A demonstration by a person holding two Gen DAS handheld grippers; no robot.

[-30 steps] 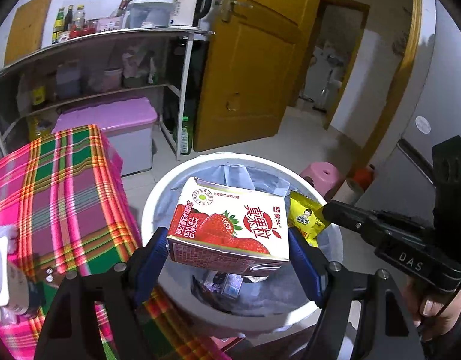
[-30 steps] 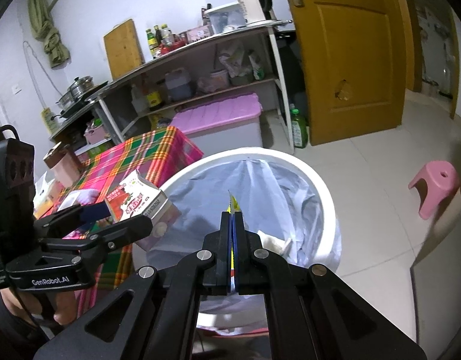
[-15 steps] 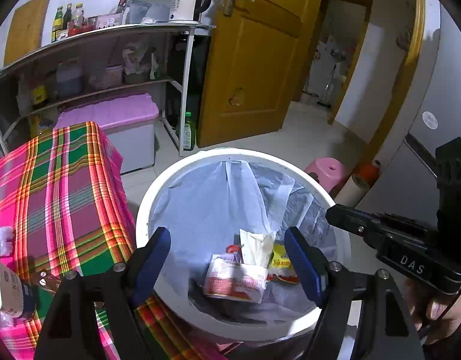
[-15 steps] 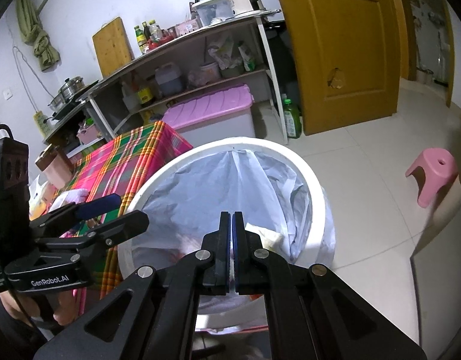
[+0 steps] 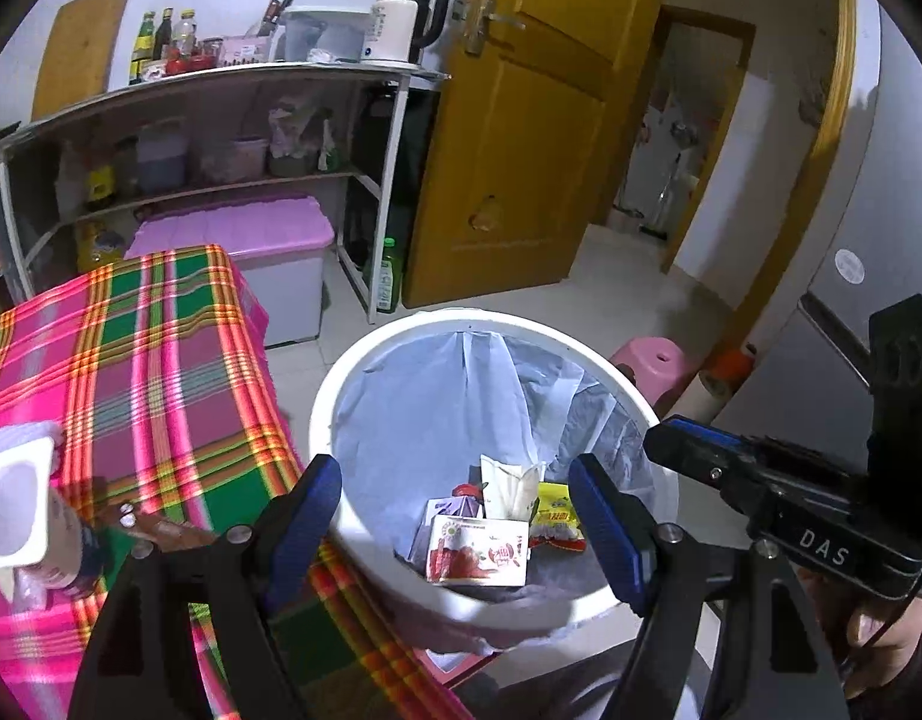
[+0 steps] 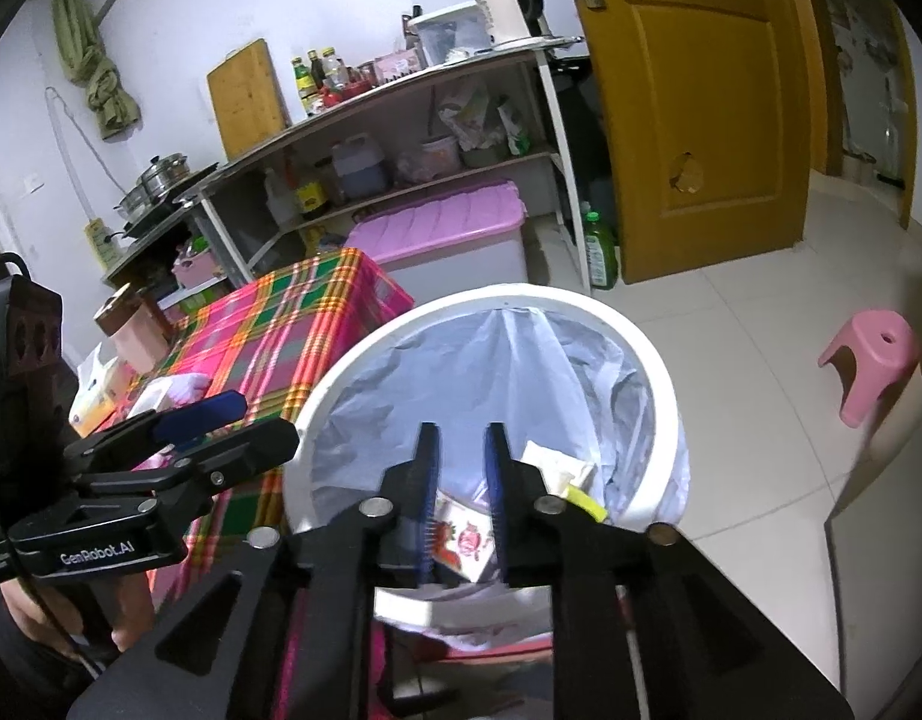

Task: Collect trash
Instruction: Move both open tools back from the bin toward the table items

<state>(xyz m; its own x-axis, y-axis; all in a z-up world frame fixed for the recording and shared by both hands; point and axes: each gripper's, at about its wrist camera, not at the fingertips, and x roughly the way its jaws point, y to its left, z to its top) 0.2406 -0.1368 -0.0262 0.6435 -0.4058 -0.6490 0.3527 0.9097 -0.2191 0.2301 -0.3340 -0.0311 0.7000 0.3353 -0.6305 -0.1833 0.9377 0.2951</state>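
Observation:
A white trash bin point(image 5: 353, 372) with a pale liner stands beside the table. At its bottom lie a strawberry milk carton point(image 5: 478, 558), a yellow snack packet point(image 5: 557, 517) and white paper. My left gripper point(image 5: 458, 519) hangs open over the bin with nothing between its blue pads. My right gripper point(image 6: 461, 474) hovers above the bin point(image 6: 635, 348) too; its jaws are opening and nothing is between them. The carton point(image 6: 464, 543) shows far below through the gap. The right gripper also appears in the left wrist view point(image 5: 677, 444), the left gripper in the right wrist view point(image 6: 221, 420).
A table with a pink and green plaid cloth point(image 5: 137, 372) lies left of the bin, with a white yoghurt cup point(image 5: 17, 504) at its near edge. Behind are a shelf unit point(image 5: 221, 120), a pink-lidded box point(image 5: 239, 234), a yellow door point(image 5: 521, 150) and a pink stool point(image 6: 869, 354).
My left gripper let go of the strawberry carton, which now lies in the bin. The yellow packet left my right gripper, whose jaws have parted. Both views drew slightly back from the bin.

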